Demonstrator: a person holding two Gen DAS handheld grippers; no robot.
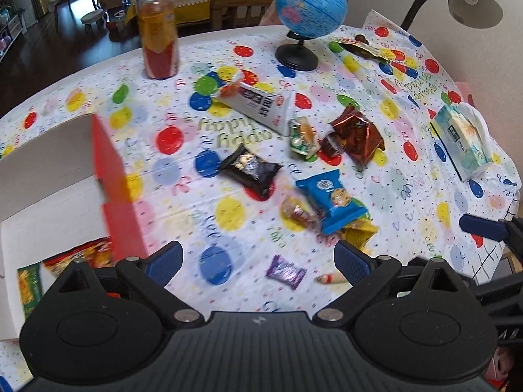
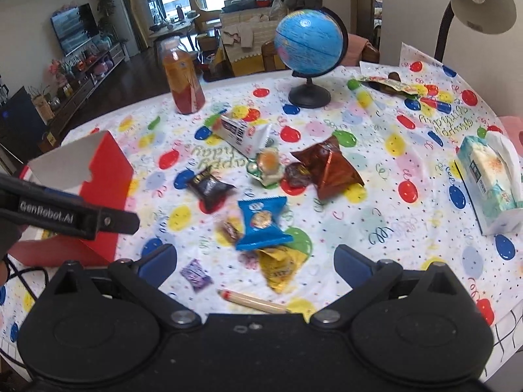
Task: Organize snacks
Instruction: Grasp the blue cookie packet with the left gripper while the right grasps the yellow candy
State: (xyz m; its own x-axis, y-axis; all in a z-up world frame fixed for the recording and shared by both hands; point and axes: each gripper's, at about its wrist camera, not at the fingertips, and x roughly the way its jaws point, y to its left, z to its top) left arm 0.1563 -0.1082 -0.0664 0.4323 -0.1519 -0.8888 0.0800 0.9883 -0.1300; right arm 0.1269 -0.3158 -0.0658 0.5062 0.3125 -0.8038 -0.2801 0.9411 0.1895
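Loose snacks lie mid-table on a balloon-print cloth: a black packet (image 1: 250, 168) (image 2: 209, 186), a blue cookie packet (image 1: 333, 199) (image 2: 263, 222), a yellow packet (image 2: 281, 268), a purple candy (image 1: 286, 271) (image 2: 196, 274), a white packet (image 1: 258, 103), a green-white packet (image 2: 268, 166) and a brown foil bag (image 1: 356, 134) (image 2: 327, 166). At the left stands a red box (image 1: 114, 179) (image 2: 108, 176) with a snack bag (image 1: 65, 261) inside. My left gripper (image 1: 258, 261) hovers open and empty just right of the box. My right gripper (image 2: 255, 261) hangs open and empty above the yellow packet.
A juice bottle (image 1: 158, 29), a globe (image 1: 310, 3), a desk lamp (image 1: 474, 0) and a green wrapper (image 2: 389, 85) stand along the back. A tissue pack (image 1: 464, 137) lies at the right. A wooden stick (image 2: 255, 300) lies near the front edge.
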